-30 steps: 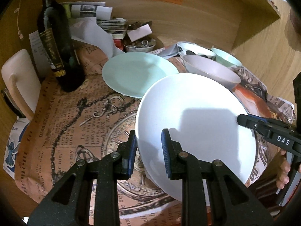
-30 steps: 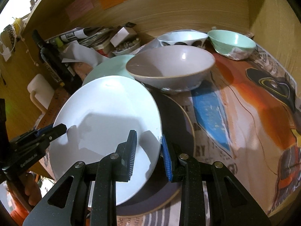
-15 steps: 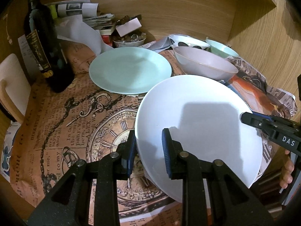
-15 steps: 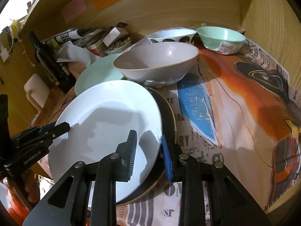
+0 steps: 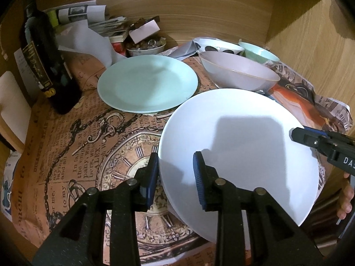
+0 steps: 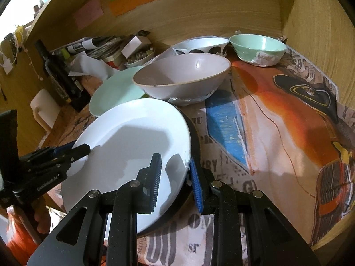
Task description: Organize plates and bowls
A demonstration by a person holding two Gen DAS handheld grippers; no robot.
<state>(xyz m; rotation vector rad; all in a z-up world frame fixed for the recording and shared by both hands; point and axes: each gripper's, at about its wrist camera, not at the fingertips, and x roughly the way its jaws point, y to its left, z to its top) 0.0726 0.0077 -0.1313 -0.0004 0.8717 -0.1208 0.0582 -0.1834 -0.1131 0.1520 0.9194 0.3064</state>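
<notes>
**White plate held at both edges**

The white plate [image 5: 239, 146] is plain, round and glossy, unmarked, with a shallow rim and a grey shadow across its middle. It is tilted, its left edge raised above the clock-print paper [image 5: 88, 146]. The left gripper [image 5: 175, 173] has its fingers on either side of the plate's left rim, one above, one below. The right gripper [image 6: 175, 177] clasps the opposite rim the same way, blue pads [image 6: 196, 184] against the edge. Under the plate's right side lies a dark plate [image 6: 197, 141]. Just behind stands a grey bowl [image 6: 182, 77]; beyond it a spotted bowl [image 6: 199, 45] and a green bowl [image 6: 257, 45]. A green plate [image 5: 147, 83] lies flat to the left, near a dark bottle [image 5: 48, 66].
</notes>
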